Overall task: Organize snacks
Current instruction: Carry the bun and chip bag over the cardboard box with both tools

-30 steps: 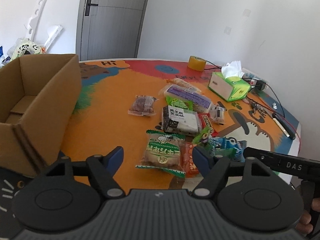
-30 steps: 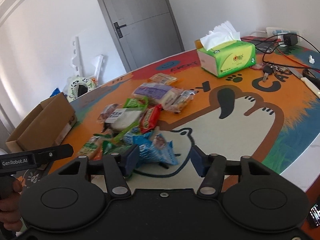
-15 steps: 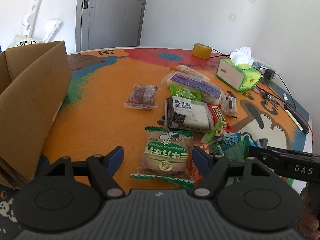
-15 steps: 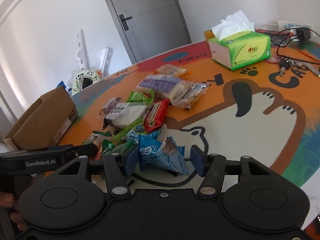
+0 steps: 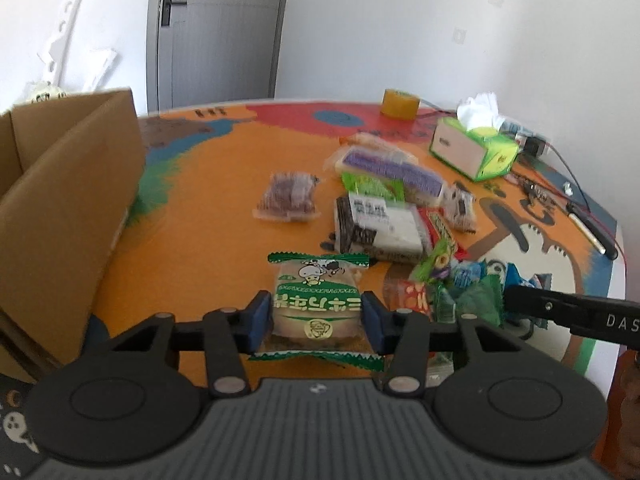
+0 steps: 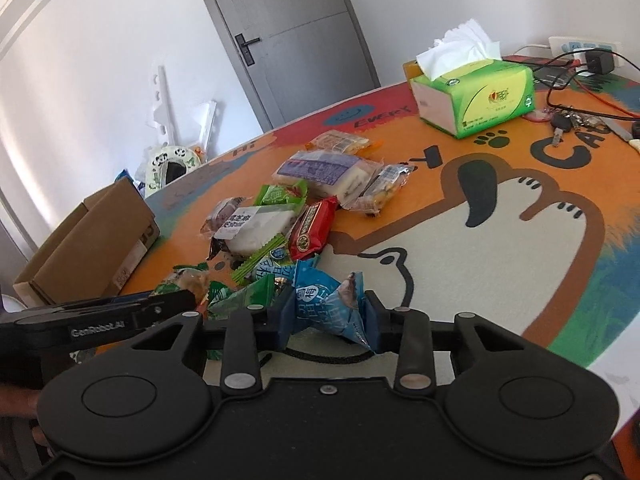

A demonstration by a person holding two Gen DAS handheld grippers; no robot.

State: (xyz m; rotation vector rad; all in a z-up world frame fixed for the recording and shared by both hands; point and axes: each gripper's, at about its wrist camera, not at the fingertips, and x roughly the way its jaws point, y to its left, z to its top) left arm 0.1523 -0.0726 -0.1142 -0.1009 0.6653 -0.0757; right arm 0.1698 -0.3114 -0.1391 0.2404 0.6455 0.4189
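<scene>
My left gripper (image 5: 316, 316) has closed on a green-and-tan snack packet (image 5: 316, 296) at the near edge of the table; both blue pads press its sides. My right gripper (image 6: 330, 316) has closed on a blue snack packet (image 6: 328, 300) at the front of the pile. A pile of snacks lies beyond: a white-and-black pack (image 5: 376, 224), a purple pack (image 5: 388, 168), a red pack (image 6: 312, 228), a brown bun pack (image 5: 288, 196). An open cardboard box (image 5: 68, 200) stands at the left; it also shows in the right wrist view (image 6: 92, 244).
A green tissue box (image 6: 476, 96) stands at the back right, with a tape roll (image 5: 400, 104), keys (image 6: 564, 124), cables and a charger (image 6: 596, 62) near it. The table has a colourful cartoon mat (image 6: 500, 232). The left gripper's body (image 6: 100, 316) lies beside my right one.
Both grippers moved forward and down and closed: the left onto the green-and-tan packet, the right onto the blue packet. Both were open a second ago.
</scene>
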